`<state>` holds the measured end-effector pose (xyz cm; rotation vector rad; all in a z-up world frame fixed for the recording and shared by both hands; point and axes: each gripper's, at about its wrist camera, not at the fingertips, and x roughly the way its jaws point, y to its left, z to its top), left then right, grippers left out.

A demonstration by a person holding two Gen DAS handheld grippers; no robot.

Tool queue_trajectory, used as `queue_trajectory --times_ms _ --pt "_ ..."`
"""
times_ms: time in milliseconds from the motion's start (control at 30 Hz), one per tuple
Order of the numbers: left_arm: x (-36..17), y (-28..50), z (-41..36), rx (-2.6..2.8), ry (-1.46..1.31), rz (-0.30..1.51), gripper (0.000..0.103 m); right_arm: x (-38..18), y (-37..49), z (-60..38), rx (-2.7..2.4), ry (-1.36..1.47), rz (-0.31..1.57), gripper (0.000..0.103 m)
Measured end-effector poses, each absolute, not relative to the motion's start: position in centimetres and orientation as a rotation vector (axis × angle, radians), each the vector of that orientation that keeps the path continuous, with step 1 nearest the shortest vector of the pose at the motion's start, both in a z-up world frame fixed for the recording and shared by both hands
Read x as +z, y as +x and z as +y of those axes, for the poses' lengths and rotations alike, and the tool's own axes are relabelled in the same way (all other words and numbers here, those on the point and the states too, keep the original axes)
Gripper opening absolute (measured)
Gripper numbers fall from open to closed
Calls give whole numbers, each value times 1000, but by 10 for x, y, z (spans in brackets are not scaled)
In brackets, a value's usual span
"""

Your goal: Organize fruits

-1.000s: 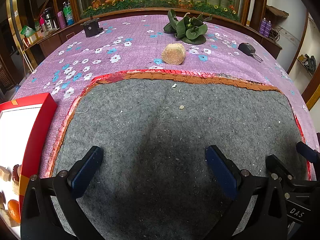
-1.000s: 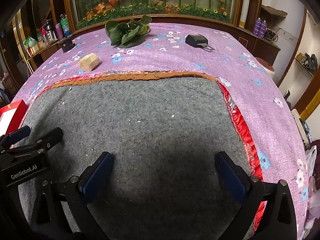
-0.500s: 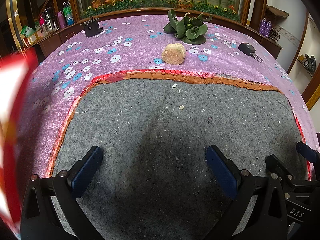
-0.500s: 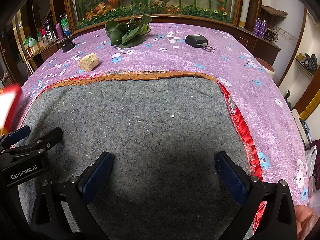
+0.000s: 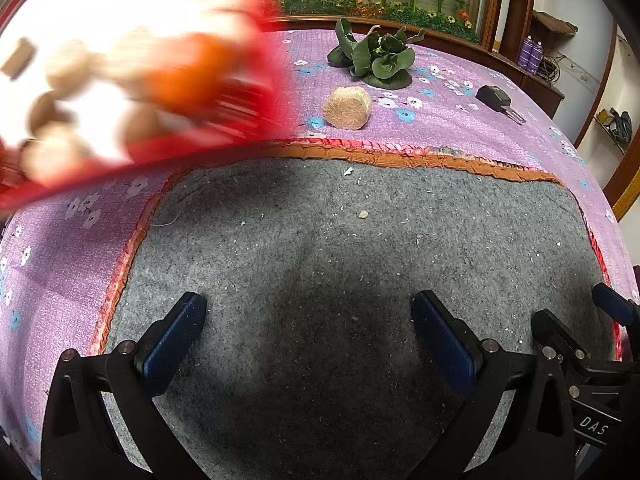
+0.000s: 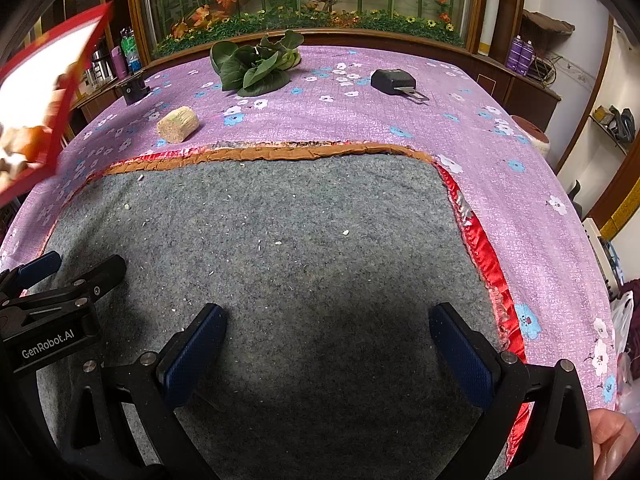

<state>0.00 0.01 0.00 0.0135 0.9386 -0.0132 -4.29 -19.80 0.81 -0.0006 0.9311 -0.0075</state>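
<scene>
- Blue-padded black fingers on my left gripper [image 5: 308,330] stand wide apart over the grey felt mat [image 5: 360,248], nothing between them.
- My right gripper [image 6: 328,342] is spread the same way, empty, above that mat; a fingertip of the person's hand [image 6: 614,438] shows at its lower right corner.
- Writing I can read: "GenRobot.AI" on the left gripper's body in the right wrist view, "DAS" on the right gripper's body in the left wrist view.
- The red tray [image 5: 224,136] with the fruits [image 5: 188,76] is tilted in the air at upper left, motion-blurred; I make out orange and tan pieces, no more.
- Beyond the mat, on the purple flowered cloth [image 6: 400,120]: a tan fibrous roll [image 6: 178,124] near the mat's far edge, leafy greens [image 6: 256,68] farther back, a black car key [image 6: 394,82] to the right.
- A small black block [image 6: 134,88] sits at the cloth's far left; a planter of artificial flowers [image 6: 320,16] stands behind.
</scene>
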Motion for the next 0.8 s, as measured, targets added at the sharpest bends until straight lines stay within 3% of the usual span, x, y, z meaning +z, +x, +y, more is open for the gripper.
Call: queue_trajectory --times_ms 800 --pt "-1 0 0 -14 13 939 103 9 -42 -197 -7 0 932 103"
